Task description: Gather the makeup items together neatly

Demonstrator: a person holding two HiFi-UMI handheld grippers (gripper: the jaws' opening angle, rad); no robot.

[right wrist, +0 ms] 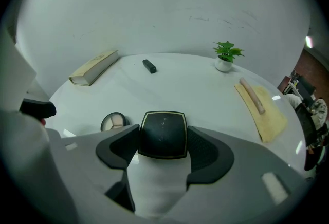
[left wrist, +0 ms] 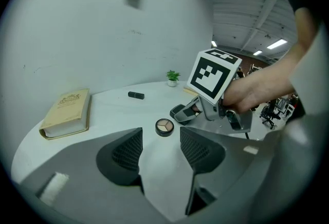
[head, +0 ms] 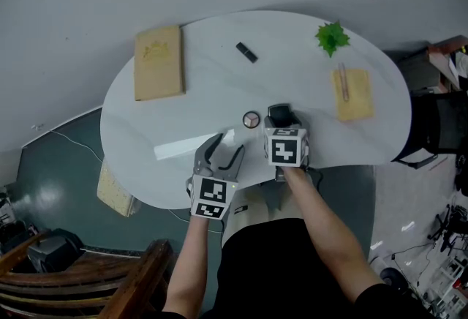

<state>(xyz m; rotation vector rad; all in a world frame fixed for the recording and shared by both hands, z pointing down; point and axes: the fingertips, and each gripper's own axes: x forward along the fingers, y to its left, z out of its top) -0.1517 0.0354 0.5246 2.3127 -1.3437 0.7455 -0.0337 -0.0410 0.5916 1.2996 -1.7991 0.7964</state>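
**Jaws: right clamped on compact, left open and empty**

Jaws of the right gripper are closed against the two sides of a square black compact with a thin gold edge, lid up. Jaws of the left gripper stand apart with only bare table between them.

Positions, head view:
- Right gripper is over the near middle of the white oval table, and the compact shows just ahead of its marker cube.
- Left gripper is at the near edge, left of the right gripper and apart from it.
- Round eyeshadow pot, open and showing three shades, sits on the table just left of the compact and is not touching it. It lies ahead of the left jaws, not between them.
- Small black tube lies on its side toward the far edge, well apart from the pot and compact.
- Tan book lies flat at far left.
- Small green plant is at far right.
- Yellow cloth is at right, with a slim pinkish stick lying on it.

Cross-check, right gripper view: the pot is left of the left jaw, with the tube and book beyond it. The plant and cloth are to the right.

Left gripper view shows the compact held low near the tabletop. Whether it touches the surface cannot be made out.
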